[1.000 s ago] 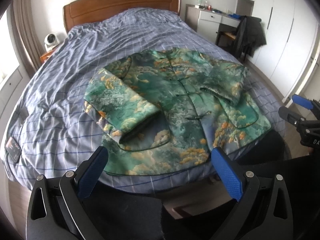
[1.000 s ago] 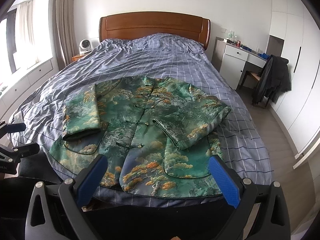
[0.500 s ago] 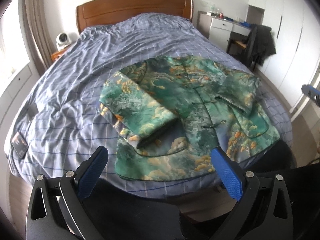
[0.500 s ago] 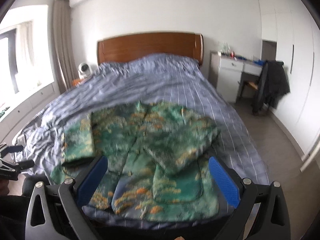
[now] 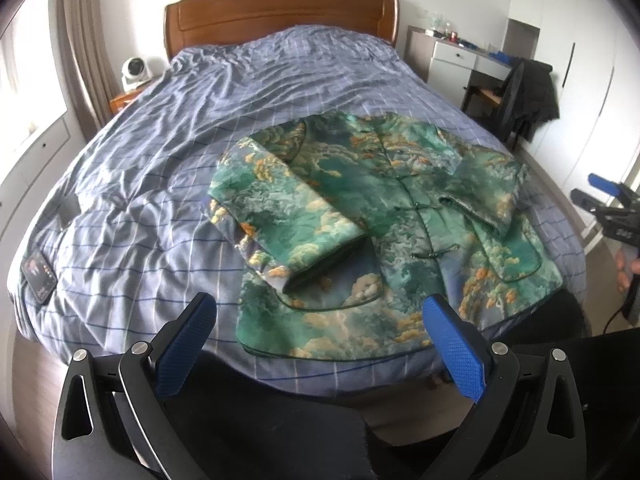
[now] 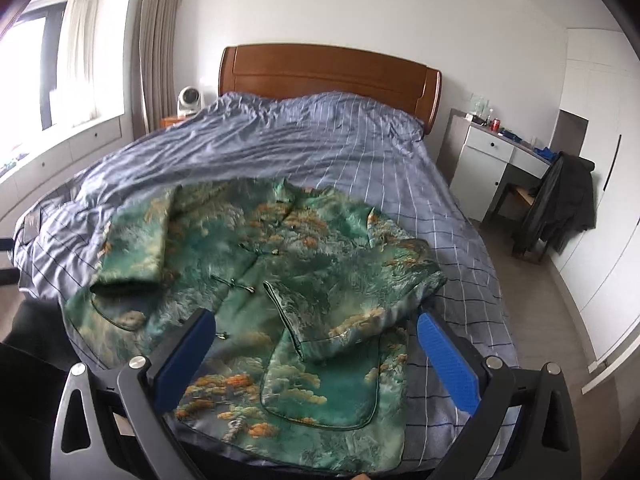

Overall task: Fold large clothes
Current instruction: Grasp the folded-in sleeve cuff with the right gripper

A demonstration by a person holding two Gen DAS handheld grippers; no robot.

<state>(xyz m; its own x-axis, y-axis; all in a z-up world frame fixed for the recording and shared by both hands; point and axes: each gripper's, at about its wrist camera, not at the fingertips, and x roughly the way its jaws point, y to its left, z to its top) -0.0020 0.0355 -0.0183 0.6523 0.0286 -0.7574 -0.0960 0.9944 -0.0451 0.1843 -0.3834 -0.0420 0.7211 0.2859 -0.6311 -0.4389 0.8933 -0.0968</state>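
Our green brocade jacket [image 5: 384, 224] lies front-up near the foot of the bed [image 5: 168, 184], both sleeves folded across its front. Over the last second our left gripper [image 5: 320, 344] swung left and our right gripper [image 6: 316, 352] dipped closer; both jaws released, empty. We judge the body fold comes next. No containers here.

Soft daylight comes in from the tall curtained window [image 6: 60, 64] on the left, blown out white. Room edges bow and darken with fisheye vignetting; the green patterned brocade jacket [image 6: 280, 280] smears slightly in the right wrist view.
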